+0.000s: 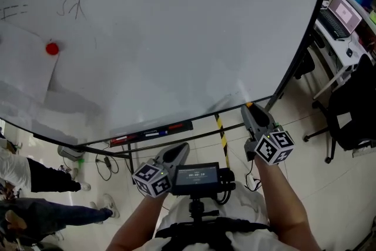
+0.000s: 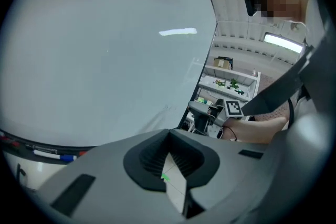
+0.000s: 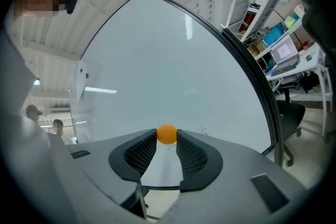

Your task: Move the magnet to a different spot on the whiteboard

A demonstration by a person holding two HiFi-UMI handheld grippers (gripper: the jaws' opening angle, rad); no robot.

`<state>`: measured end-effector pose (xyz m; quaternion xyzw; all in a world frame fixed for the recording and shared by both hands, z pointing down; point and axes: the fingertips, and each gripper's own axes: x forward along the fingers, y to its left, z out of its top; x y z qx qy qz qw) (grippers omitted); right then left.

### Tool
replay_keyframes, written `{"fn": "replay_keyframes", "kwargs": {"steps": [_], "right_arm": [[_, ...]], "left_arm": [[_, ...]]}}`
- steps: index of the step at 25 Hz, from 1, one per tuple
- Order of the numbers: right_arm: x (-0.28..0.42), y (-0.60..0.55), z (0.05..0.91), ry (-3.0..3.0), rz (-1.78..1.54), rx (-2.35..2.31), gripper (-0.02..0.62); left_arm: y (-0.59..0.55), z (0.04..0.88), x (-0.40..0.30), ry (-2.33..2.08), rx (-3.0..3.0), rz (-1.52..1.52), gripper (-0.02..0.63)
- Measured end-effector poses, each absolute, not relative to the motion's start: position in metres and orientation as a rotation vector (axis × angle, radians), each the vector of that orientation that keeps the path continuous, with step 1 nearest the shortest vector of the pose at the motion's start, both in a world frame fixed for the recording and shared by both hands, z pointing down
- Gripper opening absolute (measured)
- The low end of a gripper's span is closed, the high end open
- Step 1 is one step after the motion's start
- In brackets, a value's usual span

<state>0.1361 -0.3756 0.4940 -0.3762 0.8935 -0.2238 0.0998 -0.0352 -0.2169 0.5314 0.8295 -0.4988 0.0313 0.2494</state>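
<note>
**Orange Magnet Held by the Big Whiteboard**

A big whiteboard [image 1: 176,26] filled most of the room in front of the person. The floor [image 1: 294,126] under it was made of pale tiles.

The right gripper [image 3: 167,138] was squeezing a little round orange magnet [image 3: 167,134] between the very tips of its two jaws. The magnet was down by the bottom right part of the whiteboard. I could not tell if it was touching the board.

The left gripper [image 2: 168,134] was lower down and closer to the person. Its jaws were pressed together at the tips and had nothing in them.

Some pens [image 1: 157,133] lay in a row along the bottom edge of the board, just past the two grippers. Far off on the left side of the board, a red magnet [image 1: 52,49] was stuck on the corner of a sheet of paper [image 1: 23,62]. A few thin scribbles [image 1: 71,7] were drawn above the paper.

A black chair [image 1: 346,109] stood to the right of the board. Behind it was a desk with an open laptop [image 1: 343,13] on it. At the bottom left, some people [image 1: 35,176] stood on the floor.
</note>
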Motion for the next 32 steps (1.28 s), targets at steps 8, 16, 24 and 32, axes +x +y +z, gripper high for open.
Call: {"fn": "replay_keyframes", "kwargs": {"steps": [8,16,24,32], "right_arm": [[0.11,-0.301,0.47,2.787,-0.517,-1.024,0.146],[0.09,-0.229,0.452,2.868,-0.416,-0.953,0.146],[0.077,-0.166,0.446,2.9,-0.378,-0.919,0.146],[0.058,-0.114,0.453,2.918,-0.399,-0.896,0.146]], "left_arm": [[-0.183,0.514,-0.066,-1.414,2.281,0.058,0.035],[-0.14,0.496,-0.084,-1.442,2.336,0.051,0.035],[-0.094,0.485,-0.092,-1.444,2.392,0.035,0.035],[-0.052,0.484,-0.105,-1.411,2.434,0.011,0.035]]}}
